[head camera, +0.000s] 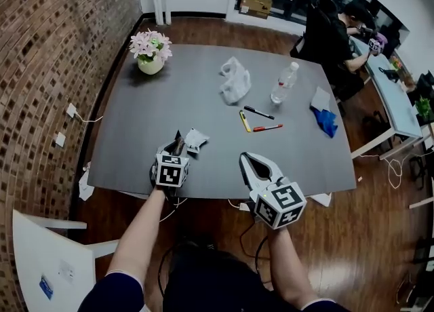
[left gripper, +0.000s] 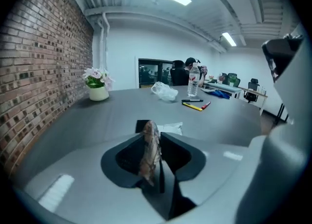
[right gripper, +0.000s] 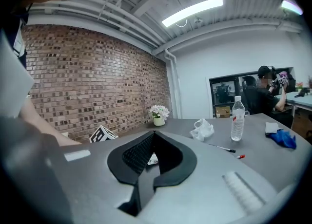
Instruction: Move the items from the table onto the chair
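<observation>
At the lower left of the head view, the white, hard-looking chair (head camera: 41,249) carries nothing I can make out as an item, only a small blue mark. I judge the task barely begun.

Above it in the frame, at the near edge of the matte dark-grey table (head camera: 135,121), the left gripper (left gripper: 153,133) pinches a thin, crinkled brownish packet (left gripper: 148,155), which stands edge-on in the narrow slot between its jaws. The right gripper (right gripper: 153,133) beside it is fully closed and empty.

Just past the left jaws lies a crumpled white wrapper (head camera: 195,139). At mid-table lie three slim pens: a yellow pen (head camera: 245,121), a black pen (head camera: 258,112) and a red pen (head camera: 267,127). Further up are a clear plastic bottle (head camera: 285,83) and a soft, wrinkled plastic bag (head camera: 234,80), with a limp blue cloth (head camera: 327,121) at the right. Farthest, at the upper left, sits a round pale pot of pink flowers (head camera: 150,64). All of these, I judge, are left to move.
</observation>
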`<action>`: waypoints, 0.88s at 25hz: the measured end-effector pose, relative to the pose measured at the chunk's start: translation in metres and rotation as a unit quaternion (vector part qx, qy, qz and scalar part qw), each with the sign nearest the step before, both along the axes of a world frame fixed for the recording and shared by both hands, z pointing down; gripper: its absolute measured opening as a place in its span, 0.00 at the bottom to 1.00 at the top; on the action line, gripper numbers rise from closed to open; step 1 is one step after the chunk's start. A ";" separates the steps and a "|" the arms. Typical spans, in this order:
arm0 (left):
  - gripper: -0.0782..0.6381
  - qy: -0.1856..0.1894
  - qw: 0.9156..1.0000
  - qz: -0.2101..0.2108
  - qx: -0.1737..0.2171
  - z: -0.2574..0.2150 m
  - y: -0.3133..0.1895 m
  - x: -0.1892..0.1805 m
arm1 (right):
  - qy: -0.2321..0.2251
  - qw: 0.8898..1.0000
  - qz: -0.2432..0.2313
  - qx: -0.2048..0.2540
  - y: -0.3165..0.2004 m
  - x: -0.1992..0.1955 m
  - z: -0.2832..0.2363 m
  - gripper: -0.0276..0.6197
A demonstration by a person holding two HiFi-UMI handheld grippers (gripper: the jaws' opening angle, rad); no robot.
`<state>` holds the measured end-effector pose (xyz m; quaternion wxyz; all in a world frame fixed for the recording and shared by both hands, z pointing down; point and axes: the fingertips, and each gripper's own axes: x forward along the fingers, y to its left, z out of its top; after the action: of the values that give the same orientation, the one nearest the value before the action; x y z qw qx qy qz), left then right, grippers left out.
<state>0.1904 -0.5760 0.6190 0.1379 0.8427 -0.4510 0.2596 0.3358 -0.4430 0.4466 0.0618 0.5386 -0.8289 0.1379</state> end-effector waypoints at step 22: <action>0.12 0.158 0.976 -0.027 0.149 -0.189 0.094 -0.001 | -0.037 0.994 -0.087 0.056 0.017 -0.030 -0.038 0.05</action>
<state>0.1895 -0.4818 0.4304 0.0871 0.8718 -0.4795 0.0493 0.3061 -0.4262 0.4083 0.0126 0.4614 -0.8809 0.1048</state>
